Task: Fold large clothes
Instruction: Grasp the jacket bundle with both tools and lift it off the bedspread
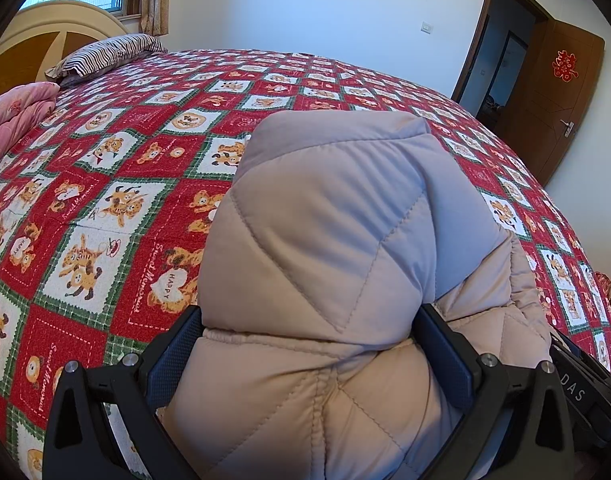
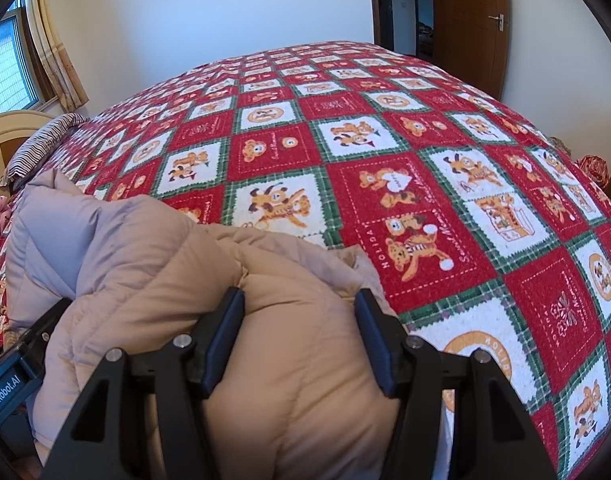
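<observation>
While both of your tools clamp the padded beige coat at the near edge of the bed, left tool and right tool side by side, its bulk extends forward from the left one.

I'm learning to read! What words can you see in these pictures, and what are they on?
"HAPPY": white heart on the bedspread.
"HOLIDAY": bedspread square with bears.
"DAS": right gripper, seen at the left view's edge.
"GenRobot.AI": left gripper, seen at the right view's edge.
Red paper sign on the door: too small to read.
Cursive lettering on the bedspread: too blurred.
</observation>
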`<state>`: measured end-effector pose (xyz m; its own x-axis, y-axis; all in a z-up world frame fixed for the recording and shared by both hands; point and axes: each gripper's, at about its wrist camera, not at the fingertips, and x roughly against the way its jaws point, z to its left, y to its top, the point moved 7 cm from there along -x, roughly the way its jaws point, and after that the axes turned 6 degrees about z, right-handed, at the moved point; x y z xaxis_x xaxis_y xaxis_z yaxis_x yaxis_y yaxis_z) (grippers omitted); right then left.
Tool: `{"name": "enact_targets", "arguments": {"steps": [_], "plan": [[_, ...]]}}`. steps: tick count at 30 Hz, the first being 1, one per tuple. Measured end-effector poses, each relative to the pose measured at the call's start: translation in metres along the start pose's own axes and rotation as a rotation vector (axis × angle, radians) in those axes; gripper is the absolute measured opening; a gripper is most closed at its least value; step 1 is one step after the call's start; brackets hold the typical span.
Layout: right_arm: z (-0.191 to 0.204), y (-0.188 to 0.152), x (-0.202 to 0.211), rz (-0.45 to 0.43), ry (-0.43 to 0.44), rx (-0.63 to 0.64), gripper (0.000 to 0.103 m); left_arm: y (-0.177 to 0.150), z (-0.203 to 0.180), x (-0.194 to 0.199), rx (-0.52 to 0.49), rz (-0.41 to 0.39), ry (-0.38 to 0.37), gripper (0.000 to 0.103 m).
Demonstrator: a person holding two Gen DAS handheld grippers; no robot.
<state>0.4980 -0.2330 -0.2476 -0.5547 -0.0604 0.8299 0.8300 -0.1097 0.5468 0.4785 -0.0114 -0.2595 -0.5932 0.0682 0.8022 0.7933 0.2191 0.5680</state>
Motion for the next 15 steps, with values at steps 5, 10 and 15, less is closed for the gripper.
{"name": "enact_targets", "arguments": {"steps": [5,10,15], "plan": [[-0.004,0.000,0.020,-0.042,0.054,-0.023,0.061,-0.002,0.004,0.036,-0.019,0.026,-0.045,0.102],[-0.016,-0.016,0.073,-0.141,0.078,-0.054,0.075,-0.025,0.015,0.081,-0.062,-0.061,-0.042,0.102],[-0.016,-0.040,0.066,-0.130,0.049,-0.011,0.075,-0.042,0.019,0.051,-0.040,-0.009,-0.085,0.102]]}}
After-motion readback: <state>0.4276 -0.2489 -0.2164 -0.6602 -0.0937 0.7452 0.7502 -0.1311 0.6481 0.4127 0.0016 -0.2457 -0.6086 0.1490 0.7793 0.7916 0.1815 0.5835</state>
